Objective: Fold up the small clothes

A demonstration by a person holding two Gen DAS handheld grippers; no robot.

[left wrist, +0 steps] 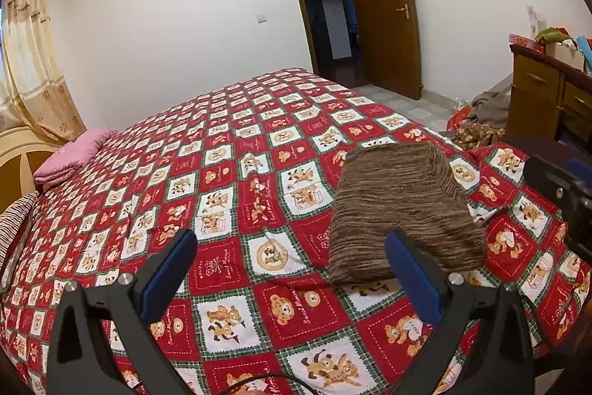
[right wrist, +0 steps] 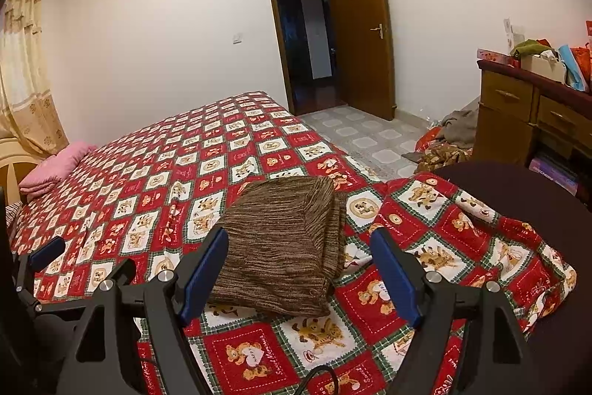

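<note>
Here we hold two grippers above a bed (left wrist: 229, 150) covered with a red, white and green patchwork quilt printed with teddy bears. The left gripper (left wrist: 292, 269) has its two blue-padded fingers (left wrist: 168, 274) spread wide apart, released, with nothing between them but quilt. The right gripper (right wrist: 301, 278) likewise has its fingers (right wrist: 205, 274) spread and released, pressing on nothing.

The task's garment, a folded brown knit (right wrist: 286, 243) with fine streaky stripes, lies flat on the quilt. From the right gripper, it sits just ahead of the fingers and mostly between their lines, its near edge close to the left-hand finger and its right edge short of the right-hand finger. From the left gripper, the same brown knit (left wrist: 403, 210) lies ahead and off to the right, beyond the right-hand finger, which overlaps its near corner in the picture; we cannot tell whether they touch.

Far ahead and to the left of both pairs of fingers, a folded pink cloth (left wrist: 74, 158) rests by the headboard. Well beyond the fingers, a brown door (right wrist: 360, 28) stands open with a red paper decoration on it. To the right stands a wooden dresser (right wrist: 518, 113) with clutter on top, and a heap of clothes (right wrist: 447, 139) lies on the tiled floor beside it.
</note>
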